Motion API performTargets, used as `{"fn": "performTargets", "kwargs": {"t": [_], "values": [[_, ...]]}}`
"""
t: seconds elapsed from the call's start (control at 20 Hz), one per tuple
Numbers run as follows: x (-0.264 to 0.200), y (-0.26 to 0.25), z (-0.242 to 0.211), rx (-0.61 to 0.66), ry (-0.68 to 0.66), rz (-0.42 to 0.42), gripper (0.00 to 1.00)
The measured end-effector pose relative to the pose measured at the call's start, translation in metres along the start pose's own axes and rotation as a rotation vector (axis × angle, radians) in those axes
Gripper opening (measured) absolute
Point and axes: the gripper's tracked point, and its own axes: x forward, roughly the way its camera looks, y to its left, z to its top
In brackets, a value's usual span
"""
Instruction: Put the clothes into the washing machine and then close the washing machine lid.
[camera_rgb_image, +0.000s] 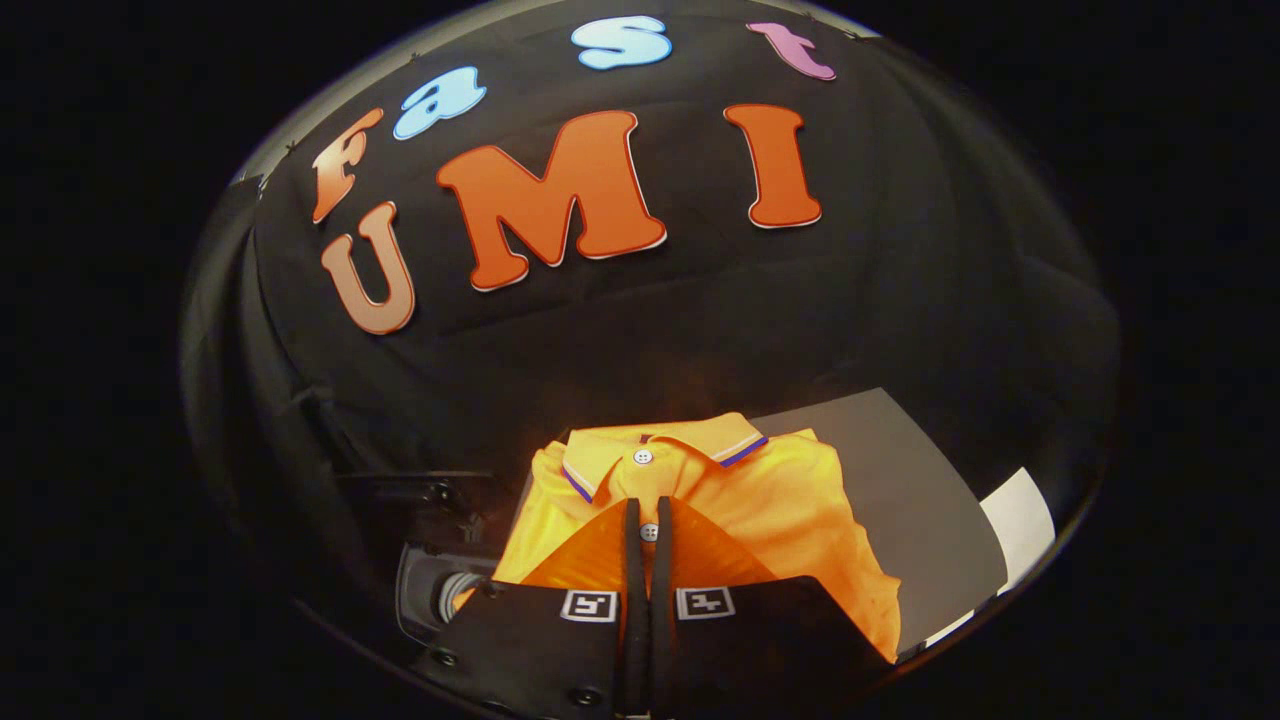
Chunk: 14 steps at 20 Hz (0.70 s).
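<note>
An orange polo shirt (780, 500) with a striped collar and white buttons lies bunched just ahead of my fingers, on a grey surface (900, 500). My gripper (649, 512) is shut on the shirt's front placket, just below the collar. A button shows in the narrow slit between the two fingers. To the left of the fingers and lower down sits the dark washing machine (440, 590); its round opening shows a bit of pale drum. The shirt's lower part is hidden behind the gripper body.
The grey surface runs to the right beyond the shirt and ends at a white strip (1020, 520). A dark bracket or frame (420, 490) stands above the washing machine opening. Black cloth wall closes the back.
</note>
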Motion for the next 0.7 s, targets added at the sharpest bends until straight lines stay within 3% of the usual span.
{"fn": "performTargets", "kwargs": {"t": [0.5, 0.7], "values": [[-0.044, 0.135, 0.021, 0.056, -0.053, 0.232, 0.08], [-0.052, 0.193, 0.015, -0.003, -0.047, 0.293, 0.08]]}}
